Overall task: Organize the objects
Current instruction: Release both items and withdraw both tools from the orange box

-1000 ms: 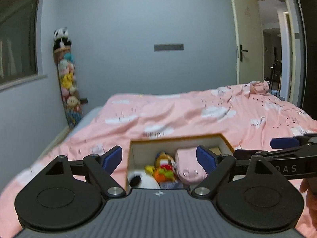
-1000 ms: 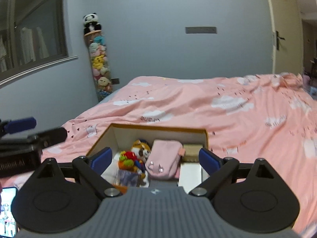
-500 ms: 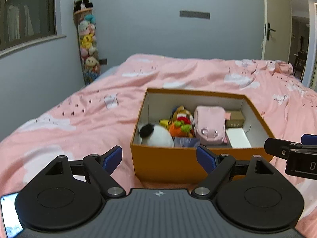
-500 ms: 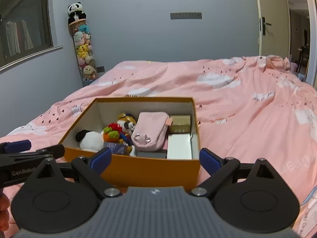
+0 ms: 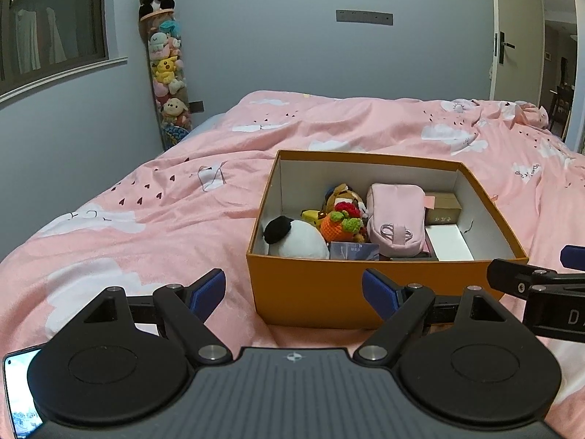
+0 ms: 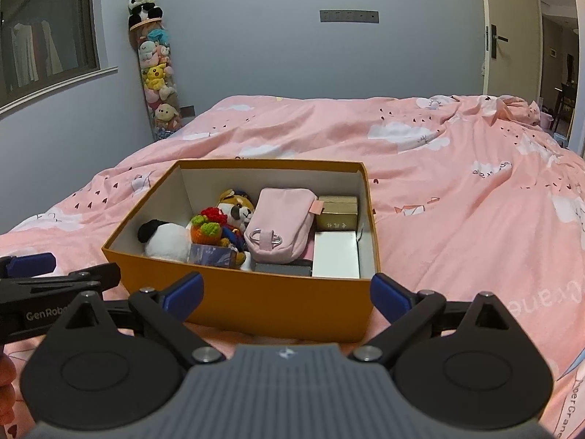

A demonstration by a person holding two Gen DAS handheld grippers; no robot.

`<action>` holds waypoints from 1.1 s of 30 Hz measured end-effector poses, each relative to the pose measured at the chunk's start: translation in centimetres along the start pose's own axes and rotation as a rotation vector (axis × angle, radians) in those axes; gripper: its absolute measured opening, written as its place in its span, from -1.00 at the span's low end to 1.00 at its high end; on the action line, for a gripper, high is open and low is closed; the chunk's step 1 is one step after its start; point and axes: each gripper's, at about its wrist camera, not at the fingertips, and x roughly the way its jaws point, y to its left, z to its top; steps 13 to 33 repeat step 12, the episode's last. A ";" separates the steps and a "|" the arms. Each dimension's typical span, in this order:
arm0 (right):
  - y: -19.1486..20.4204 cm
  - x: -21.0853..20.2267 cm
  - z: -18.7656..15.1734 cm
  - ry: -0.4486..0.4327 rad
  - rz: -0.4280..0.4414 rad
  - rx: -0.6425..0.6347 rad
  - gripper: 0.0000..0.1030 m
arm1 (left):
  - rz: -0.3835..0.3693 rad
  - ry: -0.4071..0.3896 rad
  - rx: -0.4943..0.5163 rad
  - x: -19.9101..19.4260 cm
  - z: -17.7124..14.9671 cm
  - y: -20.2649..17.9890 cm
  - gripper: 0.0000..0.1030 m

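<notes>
At twelve o'clock, just ahead of both wide-open, empty claws, left gripper [image 5: 293, 291] and right gripper [image 6: 286, 292], sits the orange box [image 6: 278, 301]; its pink pouch [image 6: 279, 225] lies lengthwise, nearer the right

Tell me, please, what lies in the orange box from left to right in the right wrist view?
Panda plush → crochet toy → pink pouch → white box, all inside the orange box.
</notes>
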 end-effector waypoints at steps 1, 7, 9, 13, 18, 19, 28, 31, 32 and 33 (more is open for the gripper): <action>0.0 0.0 0.0 0.001 0.002 -0.002 0.90 | 0.004 -0.001 0.005 0.0 0.0 0.0 0.92; 0.2 -0.1 0.0 0.005 0.010 -0.006 0.91 | 0.000 -0.005 0.006 -0.1 0.0 -0.2 0.92; 0.2 -0.1 0.0 0.006 0.010 -0.006 0.91 | 0.000 -0.009 0.006 -0.2 0.0 -0.2 0.92; 0.3 -0.1 0.0 0.007 0.013 -0.010 0.91 | 0.000 -0.010 -0.001 -0.2 0.0 0.0 0.92; 0.3 -0.1 0.0 0.007 0.013 -0.010 0.91 | 0.000 -0.010 -0.001 -0.2 0.0 0.0 0.92; 0.3 -0.1 0.0 0.007 0.013 -0.010 0.91 | 0.000 -0.010 -0.001 -0.2 0.0 0.0 0.92; 0.3 -0.1 0.0 0.007 0.013 -0.010 0.91 | 0.000 -0.010 -0.001 -0.2 0.0 0.0 0.92; 0.3 -0.1 0.0 0.007 0.013 -0.010 0.91 | 0.000 -0.010 -0.001 -0.2 0.0 0.0 0.92; 0.3 -0.1 0.0 0.007 0.013 -0.010 0.91 | 0.000 -0.010 -0.001 -0.2 0.0 0.0 0.92; 0.3 -0.1 0.0 0.007 0.013 -0.010 0.91 | 0.000 -0.010 -0.001 -0.2 0.0 0.0 0.92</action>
